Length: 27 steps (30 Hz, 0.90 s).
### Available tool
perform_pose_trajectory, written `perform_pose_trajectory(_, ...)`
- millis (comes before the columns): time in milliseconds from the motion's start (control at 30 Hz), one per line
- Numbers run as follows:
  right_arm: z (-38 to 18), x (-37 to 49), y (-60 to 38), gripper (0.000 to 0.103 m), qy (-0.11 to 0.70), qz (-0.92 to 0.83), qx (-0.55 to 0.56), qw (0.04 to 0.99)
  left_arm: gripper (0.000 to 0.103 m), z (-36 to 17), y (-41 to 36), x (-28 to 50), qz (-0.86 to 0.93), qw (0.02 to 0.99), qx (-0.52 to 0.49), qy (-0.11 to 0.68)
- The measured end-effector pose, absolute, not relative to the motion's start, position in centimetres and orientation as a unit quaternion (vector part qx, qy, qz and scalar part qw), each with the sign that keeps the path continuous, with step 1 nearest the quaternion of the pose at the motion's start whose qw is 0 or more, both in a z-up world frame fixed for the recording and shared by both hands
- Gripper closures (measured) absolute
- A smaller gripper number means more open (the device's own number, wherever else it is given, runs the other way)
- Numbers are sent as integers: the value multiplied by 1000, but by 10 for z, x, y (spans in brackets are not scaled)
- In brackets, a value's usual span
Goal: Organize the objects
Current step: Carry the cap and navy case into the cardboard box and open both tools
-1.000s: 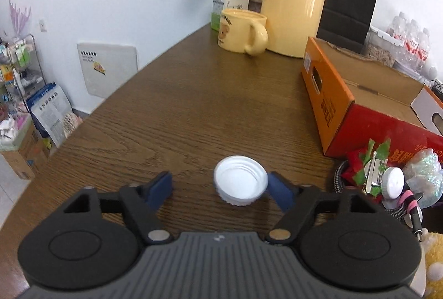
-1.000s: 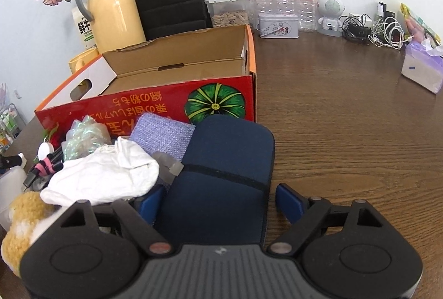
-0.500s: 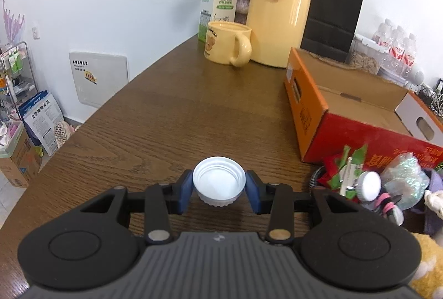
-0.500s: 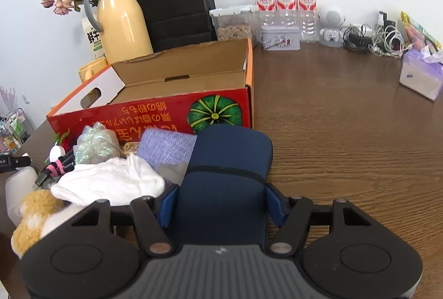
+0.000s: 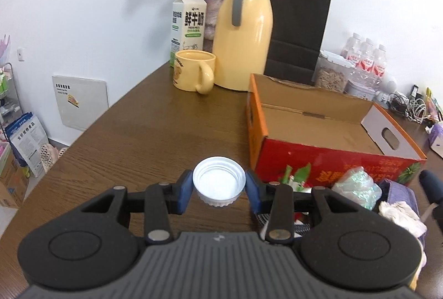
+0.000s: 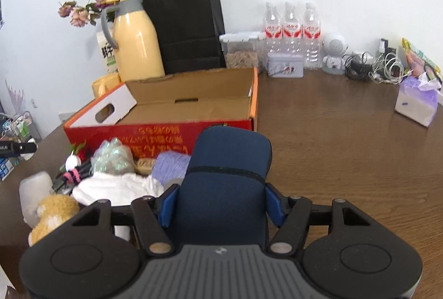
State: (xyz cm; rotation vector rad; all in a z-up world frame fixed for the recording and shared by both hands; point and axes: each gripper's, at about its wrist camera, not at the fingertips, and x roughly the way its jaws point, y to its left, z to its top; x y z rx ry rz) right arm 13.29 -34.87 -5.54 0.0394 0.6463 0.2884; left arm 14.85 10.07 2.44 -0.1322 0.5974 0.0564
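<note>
A long dark-brown wooden table runs along the white wall. On it lies a wide, open, shallow cardboard box, red and orange outside, bare brown inside, with nothing in it as far as both views reach. Behind the box stand a black paper carrier bag, a tall cream-yellow thermos jug with a grey handle, a white milk carton and a yellow mug.

Against the box's red front wall sits a heap of small things: a white crumpled cloth, a lilac knitted square, a shiny greenish crinkled wrapper and a tan plush toy; some of the heap is too tangled to name.

The right gripper has just been closing, and its blue pads now press both sides of a navy-blue soft fabric case, which stands up between them at the right end of the heap, in front of the box.

The left gripper has likewise just been closing. Its fingers are clamped on a white ribbed plastic bottle cap, open side up, held just off the table left of the box's near corner.
</note>
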Motion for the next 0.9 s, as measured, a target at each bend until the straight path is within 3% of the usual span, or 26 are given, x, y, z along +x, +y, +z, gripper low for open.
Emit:
perform_pose_trajectory(200, -80, 135, -343, 38, 340, 138, -2, 930, 62, 17, 99, 145, 26, 950, -66, 305)
perform_pose_trajectory(533, -78, 122, -353, 23, 353, 149, -7, 924, 62, 14, 102, 135, 34, 948, -70, 308)
perform_pose_trajectory(733, -77, 121, -360, 41, 347, 162, 21, 924, 62, 15, 99, 132, 31, 949, -67, 307)
perform_pose_trajectory(900, -60, 116, -367, 43, 316, 156, 22, 936, 62, 29, 93, 132, 22, 955, -61, 288)
